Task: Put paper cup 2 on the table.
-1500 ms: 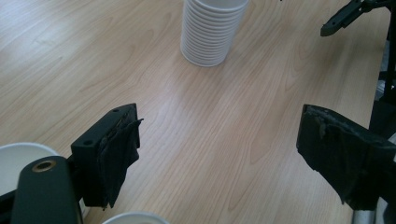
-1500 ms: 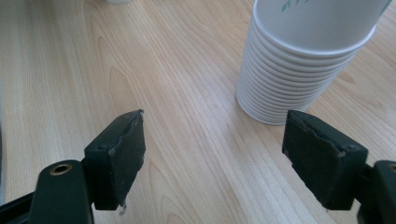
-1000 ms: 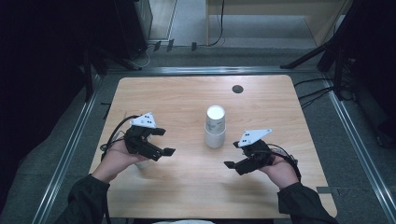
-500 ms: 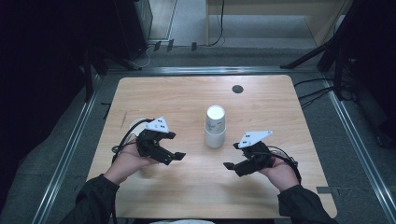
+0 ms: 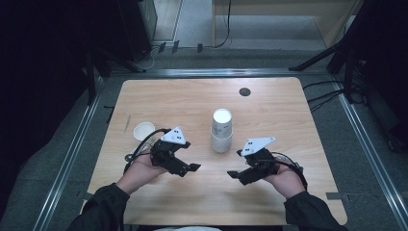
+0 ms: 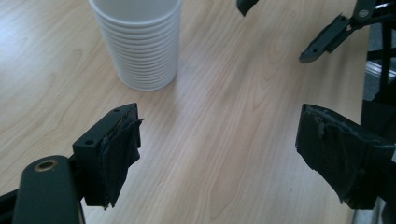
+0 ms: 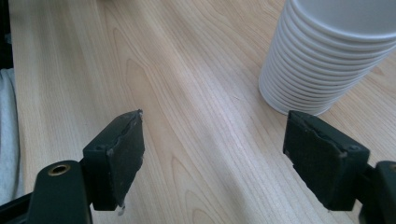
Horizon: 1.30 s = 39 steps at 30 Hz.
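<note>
Since a second ago, left tool [image 5: 188,167] has neared cup stack [image 5: 222,131], uncovering single cup [image 5: 144,130]; both tools gape.

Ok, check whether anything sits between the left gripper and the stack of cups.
Nothing visible does. The left gripper is open and aimed toward the stack of cups, with only bare table between them. The single cup sits behind it.

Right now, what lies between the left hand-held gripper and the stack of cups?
Only bare wood of the table lies between the left hand-held gripper and the stack of cups, in its own view.
</note>
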{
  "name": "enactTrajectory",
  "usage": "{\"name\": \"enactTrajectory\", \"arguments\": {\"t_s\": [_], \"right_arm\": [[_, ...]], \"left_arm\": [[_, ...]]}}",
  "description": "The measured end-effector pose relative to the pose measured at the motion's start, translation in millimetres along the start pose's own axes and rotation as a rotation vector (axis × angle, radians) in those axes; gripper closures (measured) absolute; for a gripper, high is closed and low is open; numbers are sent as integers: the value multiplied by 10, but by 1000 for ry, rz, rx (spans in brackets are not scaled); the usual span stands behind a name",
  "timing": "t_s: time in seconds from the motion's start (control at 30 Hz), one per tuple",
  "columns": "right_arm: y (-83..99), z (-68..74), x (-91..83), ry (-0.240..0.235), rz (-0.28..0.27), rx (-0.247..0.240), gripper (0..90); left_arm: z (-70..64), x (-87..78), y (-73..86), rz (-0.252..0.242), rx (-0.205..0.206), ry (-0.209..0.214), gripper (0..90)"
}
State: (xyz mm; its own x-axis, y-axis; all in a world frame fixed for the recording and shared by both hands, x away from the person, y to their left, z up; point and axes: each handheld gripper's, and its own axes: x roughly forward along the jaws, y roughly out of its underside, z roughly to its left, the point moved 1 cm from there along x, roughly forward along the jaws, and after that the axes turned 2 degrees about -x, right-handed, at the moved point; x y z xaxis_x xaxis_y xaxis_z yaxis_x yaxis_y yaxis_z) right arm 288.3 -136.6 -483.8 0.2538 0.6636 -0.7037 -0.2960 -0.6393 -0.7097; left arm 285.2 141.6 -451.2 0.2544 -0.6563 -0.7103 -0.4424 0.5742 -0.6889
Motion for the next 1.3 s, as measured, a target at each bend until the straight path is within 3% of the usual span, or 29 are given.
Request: {"name": "enactTrajectory", "arguments": {"t_s": [0.23,0.43,0.93,1.3], "right_arm": [[-3,15,13,-5,6,-4,211],[-2,23,32,-10,14,-14,211],[-15,69,92,-32,25,-27,211],[-17,87,126,-37,41,-42,211]], "left_arm": [[-72,116,-6,-17,-14,22,139],[-116,192,23,-37,-17,5,140],[-118,403,147,11,1,-29,140],[-96,434,170,25,2,-34,140]]}}
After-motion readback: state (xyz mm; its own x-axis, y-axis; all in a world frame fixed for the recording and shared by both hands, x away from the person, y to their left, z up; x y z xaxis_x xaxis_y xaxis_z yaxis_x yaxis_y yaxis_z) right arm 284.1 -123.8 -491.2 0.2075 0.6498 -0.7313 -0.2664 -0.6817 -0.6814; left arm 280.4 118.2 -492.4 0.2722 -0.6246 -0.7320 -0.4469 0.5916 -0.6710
